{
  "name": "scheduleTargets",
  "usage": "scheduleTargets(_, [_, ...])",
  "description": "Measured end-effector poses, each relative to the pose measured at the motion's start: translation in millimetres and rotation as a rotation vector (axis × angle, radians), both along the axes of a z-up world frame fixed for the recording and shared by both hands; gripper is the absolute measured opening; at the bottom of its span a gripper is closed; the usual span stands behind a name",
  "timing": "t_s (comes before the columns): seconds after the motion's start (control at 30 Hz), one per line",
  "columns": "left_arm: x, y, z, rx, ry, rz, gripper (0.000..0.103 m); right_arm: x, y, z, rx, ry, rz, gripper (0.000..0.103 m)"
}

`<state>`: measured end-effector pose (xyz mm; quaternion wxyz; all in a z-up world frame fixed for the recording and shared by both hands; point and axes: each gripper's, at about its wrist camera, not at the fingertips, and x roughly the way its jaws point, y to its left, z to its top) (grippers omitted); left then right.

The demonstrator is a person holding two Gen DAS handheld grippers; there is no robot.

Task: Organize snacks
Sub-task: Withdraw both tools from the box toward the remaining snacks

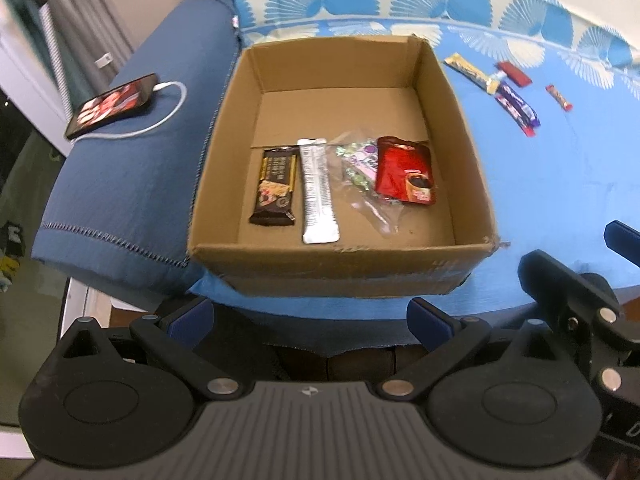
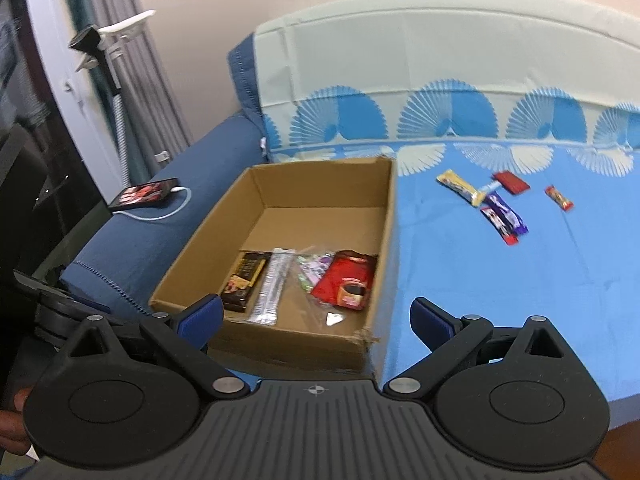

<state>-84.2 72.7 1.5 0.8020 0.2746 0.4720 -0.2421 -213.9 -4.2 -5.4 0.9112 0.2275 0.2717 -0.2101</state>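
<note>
An open cardboard box (image 1: 460,128) (image 2: 384,240) sits on the blue bed sheet. Inside lie a dark chocolate bar (image 1: 275,187) (image 2: 243,280), a silver stick sachet (image 1: 318,190) (image 2: 272,286), a clear bag of candies (image 1: 362,168) (image 2: 314,270) and a red coffee sachet (image 1: 406,170) (image 2: 346,280). On the sheet to the right lie a yellow bar (image 1: 472,72) (image 2: 460,187), a purple bar (image 1: 518,108) (image 2: 502,216), a red bar (image 1: 514,73) (image 2: 512,182) and a small red candy (image 1: 559,97) (image 2: 559,197). My left gripper (image 1: 310,320) is open and empty before the box. My right gripper (image 2: 316,322) is open and empty at the box's near right corner.
A phone (image 1: 112,105) (image 2: 144,194) on a white cable lies on a dark blue cushion (image 1: 132,184) left of the box. The right gripper's body (image 1: 580,312) shows at the right of the left wrist view. A curtain and a stand (image 2: 112,52) are at the far left.
</note>
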Motion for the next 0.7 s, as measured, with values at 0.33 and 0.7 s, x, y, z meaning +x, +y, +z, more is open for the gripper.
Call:
scheduleTargets(0.33, [11.6,-84.4,-5.1,0.020,0.027,-0.073,0.103,-15.0,-72.7,-26.1,0.038,0.032,-0.143,0.100])
scheduleTargets(0.7, [57.9,-252.2,-9.6,-0.043,0.027,-0.110,0.103,-18.8,-205.1,-62.6,0.000,0.066,-0.369,0.100])
